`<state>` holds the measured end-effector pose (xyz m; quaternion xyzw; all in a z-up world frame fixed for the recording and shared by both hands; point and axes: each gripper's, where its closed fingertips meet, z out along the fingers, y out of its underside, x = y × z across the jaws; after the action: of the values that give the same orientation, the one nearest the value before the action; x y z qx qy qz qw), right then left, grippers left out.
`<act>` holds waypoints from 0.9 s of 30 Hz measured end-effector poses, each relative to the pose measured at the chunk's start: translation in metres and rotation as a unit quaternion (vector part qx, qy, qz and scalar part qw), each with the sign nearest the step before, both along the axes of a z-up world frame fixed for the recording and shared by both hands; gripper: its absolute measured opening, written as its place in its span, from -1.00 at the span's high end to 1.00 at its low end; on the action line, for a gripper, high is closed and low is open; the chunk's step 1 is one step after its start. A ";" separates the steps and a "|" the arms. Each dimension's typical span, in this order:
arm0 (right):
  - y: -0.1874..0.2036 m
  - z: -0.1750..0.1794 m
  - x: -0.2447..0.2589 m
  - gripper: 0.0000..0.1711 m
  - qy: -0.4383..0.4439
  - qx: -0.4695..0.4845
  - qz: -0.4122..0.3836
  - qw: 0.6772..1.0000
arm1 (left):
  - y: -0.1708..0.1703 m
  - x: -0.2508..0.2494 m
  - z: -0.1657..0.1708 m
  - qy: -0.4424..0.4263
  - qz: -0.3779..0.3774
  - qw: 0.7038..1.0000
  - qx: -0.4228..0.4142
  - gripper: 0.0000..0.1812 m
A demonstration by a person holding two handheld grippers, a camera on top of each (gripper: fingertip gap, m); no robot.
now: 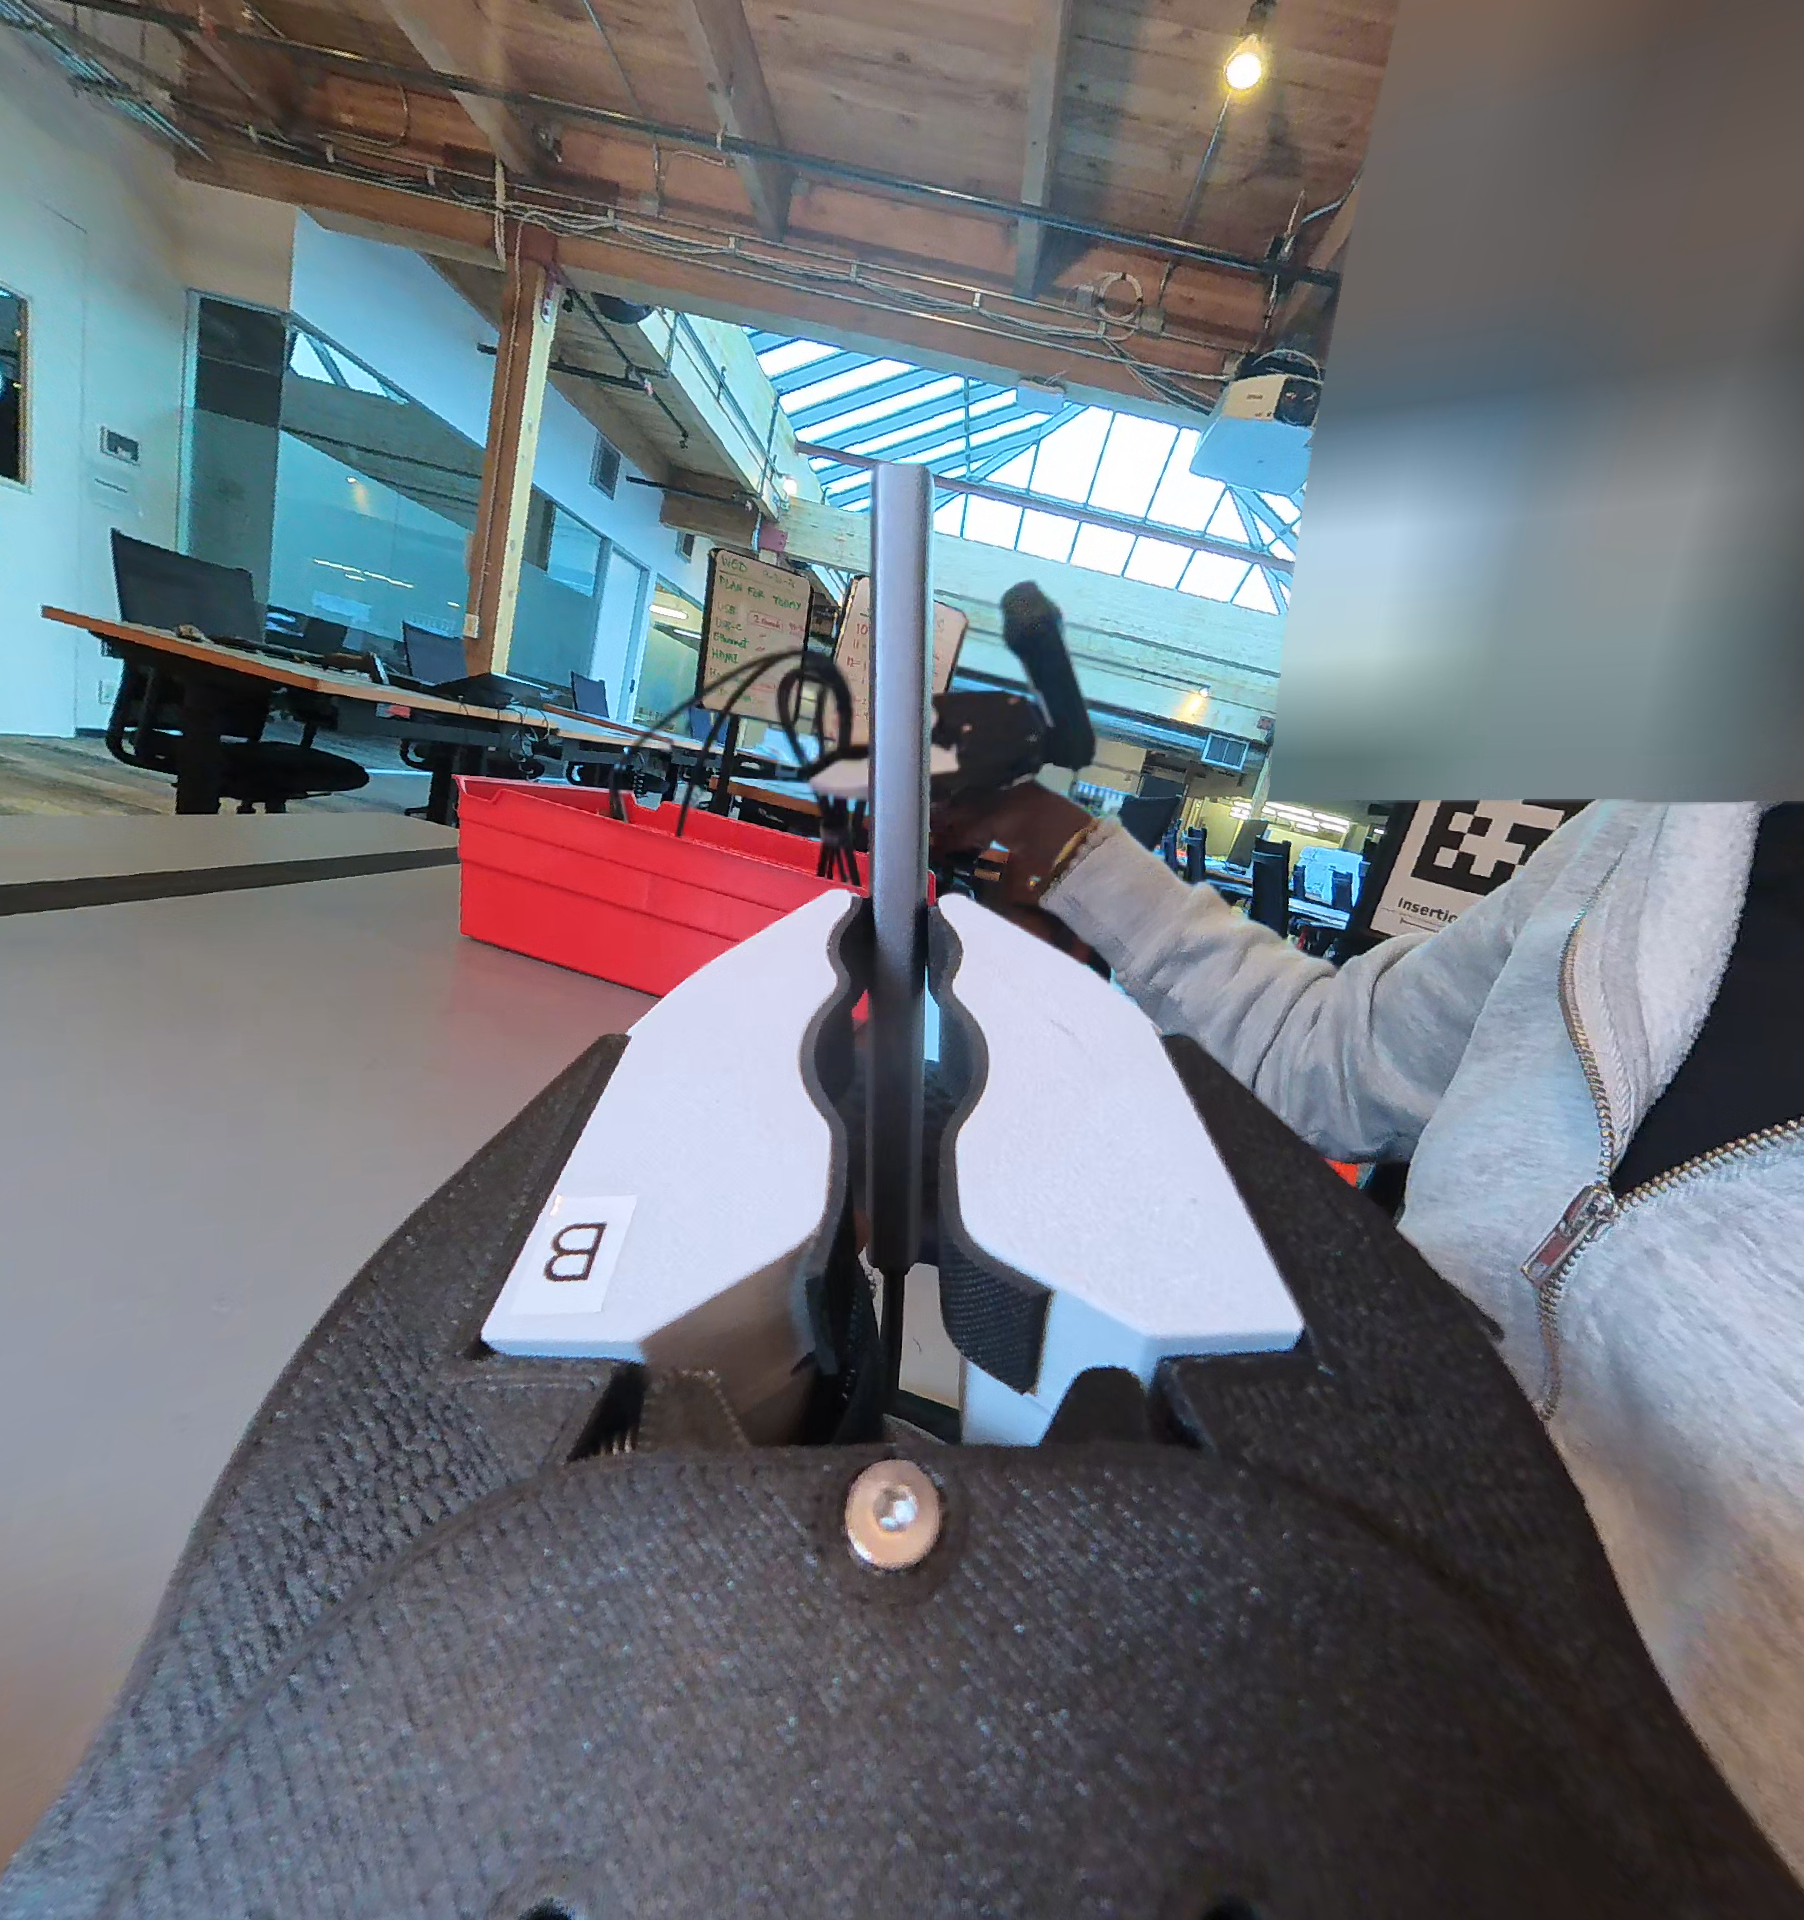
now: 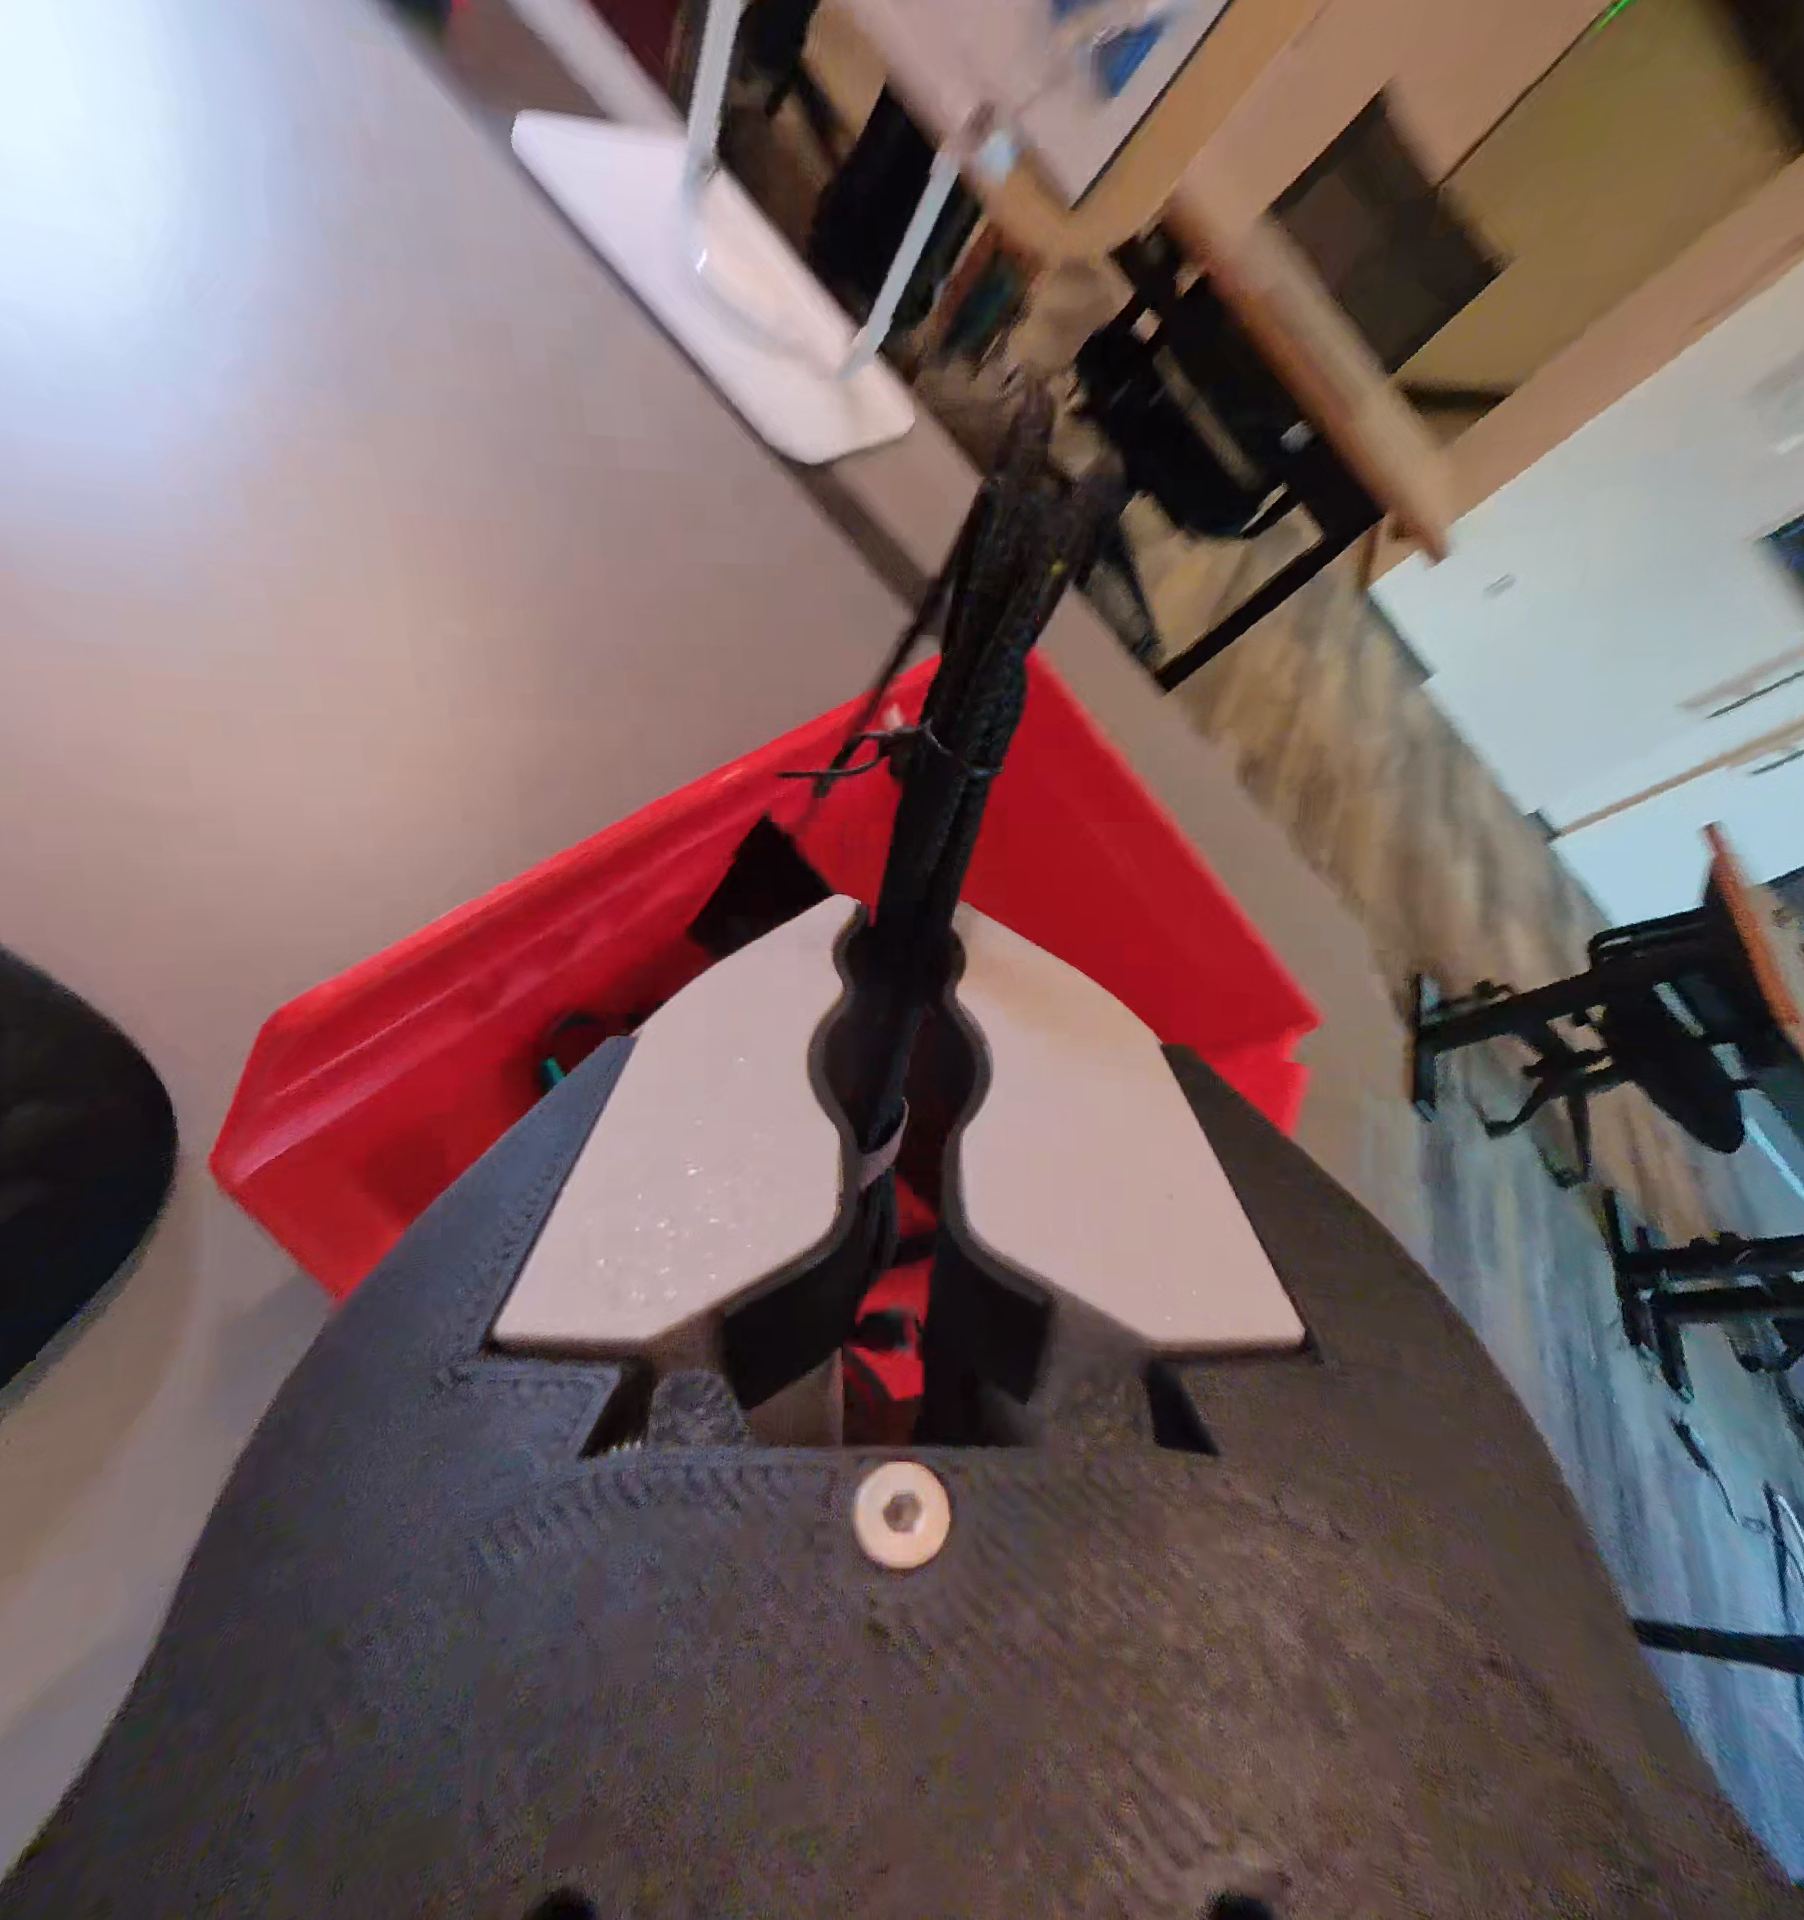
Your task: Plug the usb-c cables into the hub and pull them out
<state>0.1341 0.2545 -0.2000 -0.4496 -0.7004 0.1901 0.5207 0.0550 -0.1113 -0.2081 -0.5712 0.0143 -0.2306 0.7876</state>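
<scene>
My left gripper (image 1: pixel 893 925) is shut on the hub (image 1: pixel 900 727), a thin dark grey slab held edge-on and sticking out past the white fingertips (image 1: pixel 773 997). My right gripper (image 2: pixel 898 925) is shut on a tied bundle of black braided usb-c cables (image 2: pixel 981 665) that runs out past its tips, over the red bin. In the left wrist view the right gripper (image 1: pixel 981 727) shows far off behind the hub, held by a hand in a grey sleeve, with looped black cables (image 1: pixel 804 707) hanging over the bin. The cable plugs are hidden.
A red plastic bin (image 1: pixel 607 883) stands on the grey table (image 1: pixel 202 1091); it also shows in the right wrist view (image 2: pixel 565 966). A white monitor base (image 2: pixel 711 301) sits at the table's far edge. A person in a grey zip hoodie (image 1: pixel 1656 1195) is at the right. One gripper's finger ends stand about 40 cm off the other's.
</scene>
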 end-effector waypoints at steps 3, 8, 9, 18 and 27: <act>0.007 0.030 0.017 0.88 0.042 0.006 0.012 0.999 | 0.000 0.001 0.000 0.003 0.001 1.000 0.000 0.88; 0.027 0.057 0.047 0.89 0.021 0.108 0.028 0.994 | 0.000 0.000 0.000 0.001 0.001 1.000 0.000 0.88; 0.029 0.059 0.051 0.89 0.008 0.123 0.036 0.992 | 0.000 0.000 0.000 0.001 0.001 1.000 0.000 0.88; 0.061 0.045 0.095 0.90 -0.287 0.295 0.024 0.911 | 0.000 -0.002 0.000 -0.008 -0.001 1.000 -0.001 0.88; 0.029 -0.030 0.051 0.89 -0.429 0.293 0.129 0.845 | 0.000 -0.002 0.000 -0.009 -0.001 1.000 0.001 0.88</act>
<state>0.1848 0.2836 -0.2300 -0.2181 -0.9288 -0.1700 0.2467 0.0531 -0.1113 -0.2080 -0.5686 0.0082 -0.2361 0.7880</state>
